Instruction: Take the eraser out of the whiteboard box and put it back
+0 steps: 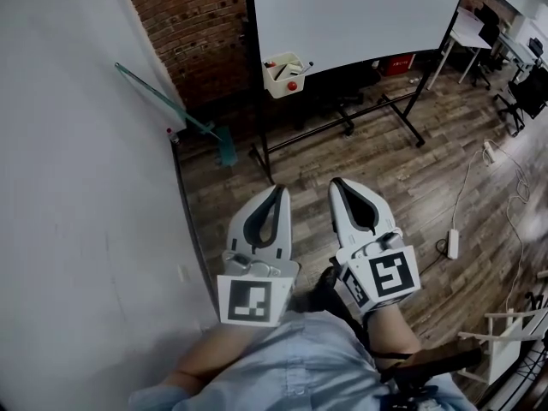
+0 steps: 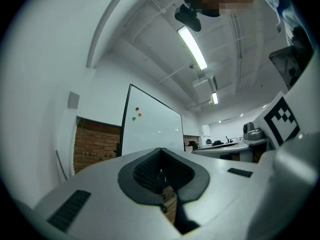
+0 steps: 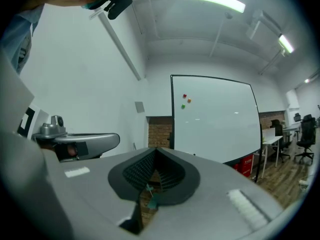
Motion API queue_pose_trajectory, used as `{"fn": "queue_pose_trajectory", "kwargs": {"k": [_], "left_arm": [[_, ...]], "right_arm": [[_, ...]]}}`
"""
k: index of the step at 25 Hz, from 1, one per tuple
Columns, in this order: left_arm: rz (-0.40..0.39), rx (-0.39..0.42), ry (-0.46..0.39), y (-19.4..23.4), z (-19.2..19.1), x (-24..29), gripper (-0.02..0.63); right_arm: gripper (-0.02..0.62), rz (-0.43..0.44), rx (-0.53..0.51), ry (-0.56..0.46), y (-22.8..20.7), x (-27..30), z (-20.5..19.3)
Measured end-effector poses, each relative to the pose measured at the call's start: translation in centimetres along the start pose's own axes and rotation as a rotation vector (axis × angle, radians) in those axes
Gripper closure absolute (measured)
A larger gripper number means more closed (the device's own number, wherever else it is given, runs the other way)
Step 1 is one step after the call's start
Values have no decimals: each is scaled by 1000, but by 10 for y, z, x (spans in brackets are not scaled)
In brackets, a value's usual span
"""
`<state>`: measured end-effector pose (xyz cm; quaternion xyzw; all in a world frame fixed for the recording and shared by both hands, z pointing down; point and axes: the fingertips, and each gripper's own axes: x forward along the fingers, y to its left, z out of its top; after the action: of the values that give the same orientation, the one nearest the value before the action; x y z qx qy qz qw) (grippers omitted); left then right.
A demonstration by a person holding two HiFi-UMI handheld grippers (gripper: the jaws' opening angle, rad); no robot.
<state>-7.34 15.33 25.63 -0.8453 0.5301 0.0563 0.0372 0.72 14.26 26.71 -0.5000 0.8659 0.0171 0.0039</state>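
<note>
Both hand-held grippers are held side by side over the wooden floor (image 1: 428,187) and point toward the whiteboard (image 1: 360,15). The left hand-held gripper (image 1: 278,193) has its jaws together with nothing between them, and the right hand-held gripper (image 1: 338,184) also. The whiteboard box (image 1: 285,75) hangs at the lower left edge of the board, well apart from both. Small things lie inside it, but I cannot make out the eraser among them.
</note>
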Motion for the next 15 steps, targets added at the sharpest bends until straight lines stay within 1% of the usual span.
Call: {"fn": "queue_pose_trajectory", "kwargs": {"k": [7, 12, 15], "left_arm": [[3, 19, -2, 1, -8, 41, 603], [37, 37, -1, 7, -15, 84, 603], [61, 62, 1, 10, -18, 115, 603]], "right_arm": [[594, 1, 0, -13, -34, 22, -5], [594, 32, 10, -15, -69, 50, -9], [594, 59, 17, -18, -94, 70, -9]]}}
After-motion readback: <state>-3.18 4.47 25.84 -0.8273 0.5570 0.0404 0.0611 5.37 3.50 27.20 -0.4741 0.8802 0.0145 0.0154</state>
